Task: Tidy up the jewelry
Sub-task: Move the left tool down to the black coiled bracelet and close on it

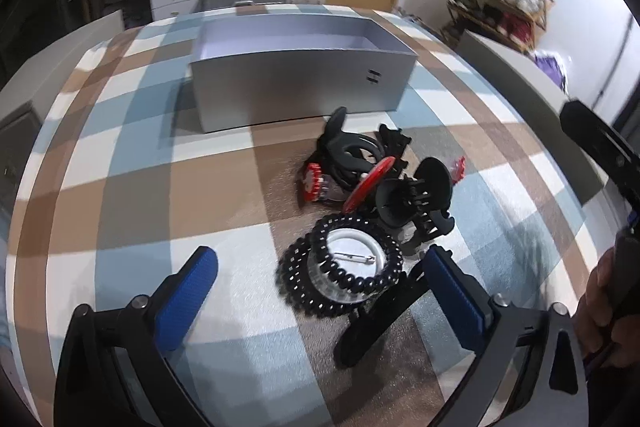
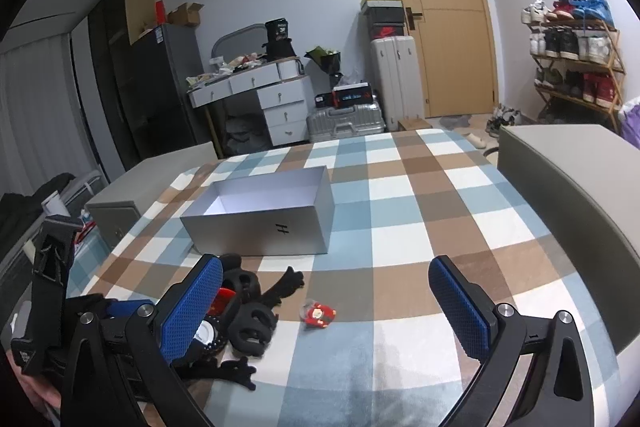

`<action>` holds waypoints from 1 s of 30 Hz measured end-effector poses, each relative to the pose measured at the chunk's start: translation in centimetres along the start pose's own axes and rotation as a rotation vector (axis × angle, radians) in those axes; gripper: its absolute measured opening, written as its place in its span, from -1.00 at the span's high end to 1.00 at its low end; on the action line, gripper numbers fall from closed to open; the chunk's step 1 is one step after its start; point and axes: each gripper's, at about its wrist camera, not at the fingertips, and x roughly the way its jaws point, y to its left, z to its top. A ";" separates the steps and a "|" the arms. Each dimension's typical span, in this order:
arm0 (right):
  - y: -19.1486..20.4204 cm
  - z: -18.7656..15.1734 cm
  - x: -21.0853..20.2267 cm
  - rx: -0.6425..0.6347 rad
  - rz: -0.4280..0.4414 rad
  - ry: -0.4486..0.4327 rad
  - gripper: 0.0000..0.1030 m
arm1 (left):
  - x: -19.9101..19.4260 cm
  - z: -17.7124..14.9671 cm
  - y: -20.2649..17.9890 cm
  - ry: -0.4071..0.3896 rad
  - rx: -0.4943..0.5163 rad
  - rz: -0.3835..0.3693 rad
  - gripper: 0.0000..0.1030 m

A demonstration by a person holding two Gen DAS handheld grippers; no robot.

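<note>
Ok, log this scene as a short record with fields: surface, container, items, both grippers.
surface: checked tablecloth in blue, brown and white
container: grey open box, nothing visible inside
items: pile in front of the box, with black hair claws, black spiral hair ties around a white pin badge, red disc
stray item: small red piece, apart from the pile
left gripper: jaws open, at the spiral ties, holding nothing
right gripper: jaws open, holding nothing
</note>
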 end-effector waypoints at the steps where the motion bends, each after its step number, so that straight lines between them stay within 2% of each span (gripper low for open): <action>1: 0.0 0.0 0.1 0.001 0.000 0.002 -1.00 | 0.3 0.2 0.1 0.006 0.015 -0.002 -0.87; 3: -0.2 -0.1 0.2 0.005 0.000 0.002 -1.00 | 0.5 0.4 -0.2 0.019 0.048 -0.003 -0.81; 6: -0.3 -0.2 0.3 0.010 0.001 0.005 -1.00 | 1.4 0.9 -0.5 0.049 0.104 0.013 -0.54; 8: -0.4 -0.2 0.5 0.017 0.003 0.008 -1.00 | 1.6 1.0 -0.6 0.064 0.127 0.013 -0.25; 13: -0.7 -0.4 0.8 0.023 0.005 0.015 -1.00 | 1.8 1.2 -0.7 0.092 0.181 0.006 0.07; 18: -0.8 -0.4 0.8 0.032 0.010 0.015 -1.00 | 1.4 1.2 -0.6 0.093 0.204 0.007 0.14; 23: -0.7 -0.3 0.8 0.032 0.011 0.016 -1.00 | 1.0 1.2 -0.1 0.086 0.175 -0.009 0.23; 30: 0.0 -0.3 0.6 0.024 0.018 0.019 -1.00 | 0.0 1.1 0.0 0.054 0.149 -0.027 0.24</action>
